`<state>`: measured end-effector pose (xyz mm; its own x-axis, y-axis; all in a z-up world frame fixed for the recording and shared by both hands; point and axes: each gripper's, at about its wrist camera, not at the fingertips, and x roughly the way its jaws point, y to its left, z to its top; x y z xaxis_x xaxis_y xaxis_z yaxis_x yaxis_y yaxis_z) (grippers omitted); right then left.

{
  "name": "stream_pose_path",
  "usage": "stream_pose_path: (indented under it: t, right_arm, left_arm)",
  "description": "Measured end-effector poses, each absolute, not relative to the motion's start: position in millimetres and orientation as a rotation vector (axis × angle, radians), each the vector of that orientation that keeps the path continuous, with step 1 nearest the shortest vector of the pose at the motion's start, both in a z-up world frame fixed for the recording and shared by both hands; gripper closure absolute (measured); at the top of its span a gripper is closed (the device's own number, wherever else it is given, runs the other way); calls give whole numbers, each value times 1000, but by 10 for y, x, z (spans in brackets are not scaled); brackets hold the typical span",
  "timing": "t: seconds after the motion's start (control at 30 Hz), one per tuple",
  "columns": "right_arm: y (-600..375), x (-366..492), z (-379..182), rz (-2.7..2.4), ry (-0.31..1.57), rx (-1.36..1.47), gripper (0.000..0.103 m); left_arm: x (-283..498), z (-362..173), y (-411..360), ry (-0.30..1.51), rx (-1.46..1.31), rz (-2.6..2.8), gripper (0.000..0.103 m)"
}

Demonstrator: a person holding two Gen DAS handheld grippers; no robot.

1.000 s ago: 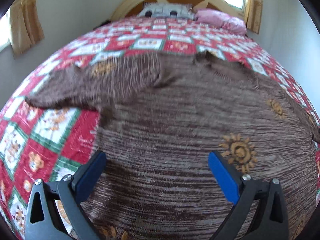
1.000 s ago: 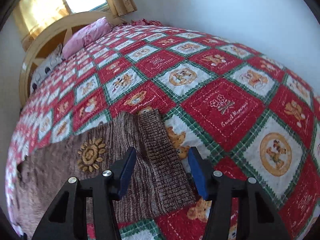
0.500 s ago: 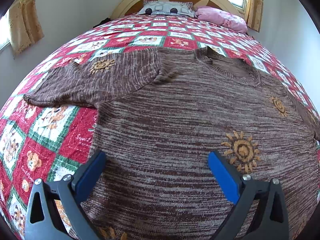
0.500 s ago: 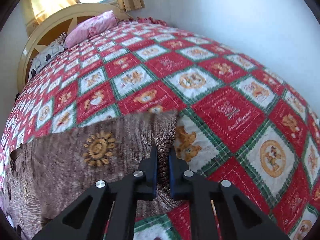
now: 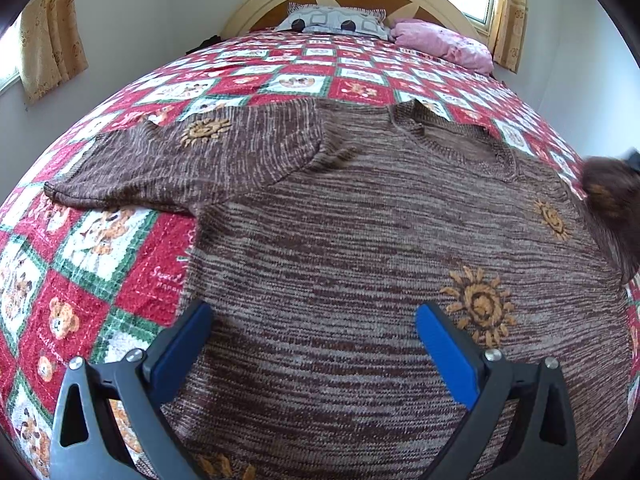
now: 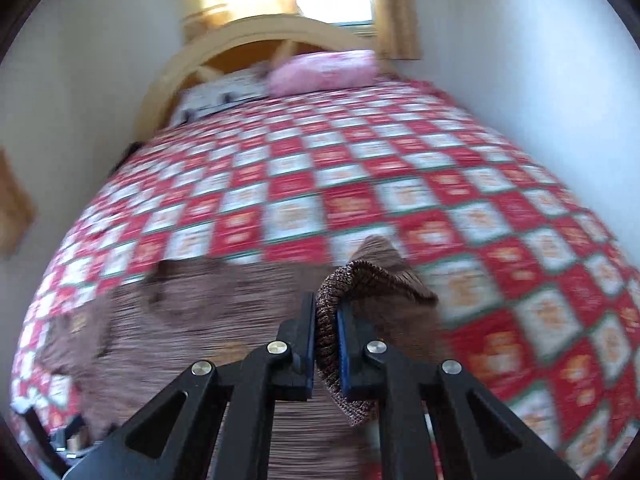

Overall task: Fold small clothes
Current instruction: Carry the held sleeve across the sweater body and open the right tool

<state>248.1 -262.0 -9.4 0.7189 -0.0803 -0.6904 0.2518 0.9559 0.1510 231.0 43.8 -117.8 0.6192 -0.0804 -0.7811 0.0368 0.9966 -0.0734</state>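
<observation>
Brown knitted sweater (image 5: 360, 248) with orange sun motifs, lying flat and face-up on a bed under a red, white and green patchwork quilt (image 5: 100, 240), one sleeve (image 5: 172, 164) stretched out sideways toward the left edge. Left tongs (image 5: 312, 344): blue pads spread wide, poised over the sweater's lower body, nothing between them. Right tongs (image 6: 326, 344): pressed together and pinching the ribbed cuff (image 6: 352, 280) of the other sleeve, raised off the quilt; pink pillow (image 5: 444, 42) and patterned pillow (image 5: 336, 22) at the headboard.
</observation>
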Motion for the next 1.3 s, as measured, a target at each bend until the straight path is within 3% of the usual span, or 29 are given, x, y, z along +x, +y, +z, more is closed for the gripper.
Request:
stream_pose_path:
  t: [0.27, 0.73, 0.83, 0.9, 0.93, 1.1, 1.23, 1.3]
  right_arm:
    - [-1450, 2949, -718, -41, 816, 208, 95]
    - [-1206, 3136, -1258, -3, 871, 187, 94]
    - [-1176, 3173, -1306, 20, 887, 193, 87]
    - [-1207, 3170, -1287, 106, 893, 247, 51]
    - [-1241, 3150, -1253, 172, 902, 302, 47]
    - [-1695, 2746, -796, 157, 692, 417, 47]
    - [-1898, 2633, -853, 12, 741, 314, 65]
    - [-1827, 2608, -1000, -3, 786, 253, 66]
  left_arm:
    - [2312, -1179, 455, 894, -70, -77, 0]
    - [2314, -1184, 447, 894, -66, -75, 0]
    - [2315, -1188, 448, 895, -63, -74, 0]
    - [2320, -1192, 451, 896, -64, -74, 0]
    - [2317, -1191, 449, 895, -64, -74, 0]
    - [2317, -1191, 446, 896, -63, -74, 0]
    - [2331, -1207, 440, 901, -51, -68, 0]
    - [2337, -1213, 432, 904, -42, -64, 0]
